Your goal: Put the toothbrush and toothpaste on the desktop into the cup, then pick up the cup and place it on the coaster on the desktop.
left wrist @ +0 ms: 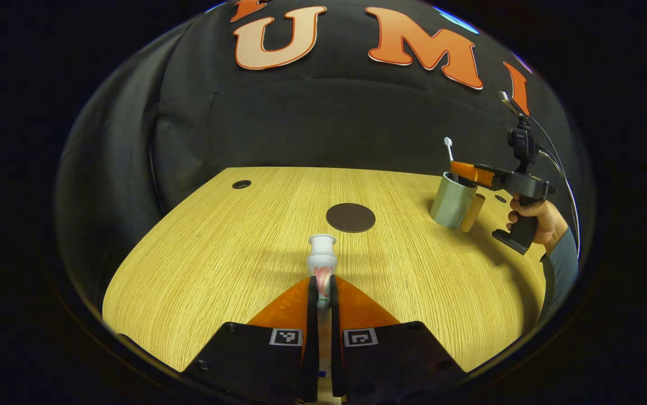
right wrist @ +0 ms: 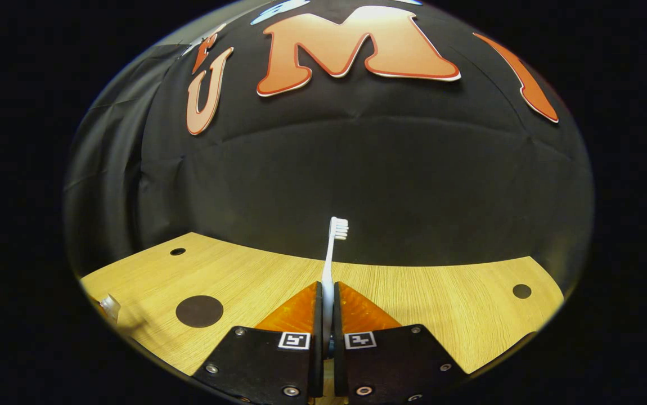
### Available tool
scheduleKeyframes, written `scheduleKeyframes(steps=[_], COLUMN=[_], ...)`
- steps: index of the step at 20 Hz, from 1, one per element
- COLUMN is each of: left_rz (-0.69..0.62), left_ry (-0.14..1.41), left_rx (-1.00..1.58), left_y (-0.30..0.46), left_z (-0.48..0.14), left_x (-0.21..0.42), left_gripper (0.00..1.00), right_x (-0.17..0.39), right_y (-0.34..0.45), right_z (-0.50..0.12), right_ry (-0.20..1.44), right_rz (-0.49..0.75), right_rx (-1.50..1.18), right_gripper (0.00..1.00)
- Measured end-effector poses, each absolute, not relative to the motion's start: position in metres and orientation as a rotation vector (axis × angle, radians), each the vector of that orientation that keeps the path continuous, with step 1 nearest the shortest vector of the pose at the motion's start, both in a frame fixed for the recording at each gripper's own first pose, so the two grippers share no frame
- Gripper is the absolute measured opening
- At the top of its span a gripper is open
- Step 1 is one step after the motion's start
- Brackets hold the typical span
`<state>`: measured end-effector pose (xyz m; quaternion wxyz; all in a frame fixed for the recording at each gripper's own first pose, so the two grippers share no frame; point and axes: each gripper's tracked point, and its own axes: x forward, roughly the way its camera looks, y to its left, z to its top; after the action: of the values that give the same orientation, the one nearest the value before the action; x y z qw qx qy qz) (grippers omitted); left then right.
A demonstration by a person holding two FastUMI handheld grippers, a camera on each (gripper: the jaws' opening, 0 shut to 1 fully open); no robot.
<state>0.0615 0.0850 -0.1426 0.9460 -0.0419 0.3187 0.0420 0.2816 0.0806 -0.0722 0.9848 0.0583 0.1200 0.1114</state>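
Both tongs clamped: left on toothpaste, right on toothbrush over cup.
Left tongs (left wrist: 323, 289) grip the toothpaste (left wrist: 322, 260), cap pointing forward, above the tabletop (left wrist: 216, 253); dark coaster (left wrist: 350, 217) just beyond, bare. Right tongs (right wrist: 327, 298) pinch the toothbrush (right wrist: 332, 253) upright, bristles on top. In left gripper view the grey cup (left wrist: 452, 201) stands right of the coaster, toothbrush handle seemingly inside, head sticking above the rim.

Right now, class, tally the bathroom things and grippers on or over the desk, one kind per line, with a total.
Toothbrush: 1
Toothpaste: 1
Cup: 1
Coaster: 1
Grippers: 2, the left gripper and the right gripper
Total: 6
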Motion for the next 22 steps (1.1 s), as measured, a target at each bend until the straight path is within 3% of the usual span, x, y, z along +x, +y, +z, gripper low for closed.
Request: scheduleKeyframes(steps=[6, 11, 13, 15, 22], left_rz=[0.070, 0.054, 0.037, 0.011, -0.084], left_ry=[0.652, 0.631, 0.620, 0.613, 0.502], left_rx=[-0.099, -0.095, -0.106, -0.119, -0.123], left_y=[0.076, 0.071, 0.066, 0.057, 0.008], left_z=[-0.142, -0.142, -0.137, -0.137, -0.108], left_x=[0.064, 0.075, 0.076, 0.079, 0.128], left_gripper=[0.13, 0.13, 0.13, 0.13, 0.13], right_x=[0.272, 0.256, 0.247, 0.235, 0.187], right_y=[0.084, 0.073, 0.070, 0.066, 0.041], right_z=[-0.076, -0.062, -0.057, -0.052, -0.035], right_ry=[0.291, 0.292, 0.302, 0.304, 0.283], right_rz=[0.255, 0.254, 0.258, 0.262, 0.266], right_rx=[0.145, 0.170, 0.186, 0.184, 0.166], right_gripper=[0.16, 0.45, 0.63, 0.73, 0.85])
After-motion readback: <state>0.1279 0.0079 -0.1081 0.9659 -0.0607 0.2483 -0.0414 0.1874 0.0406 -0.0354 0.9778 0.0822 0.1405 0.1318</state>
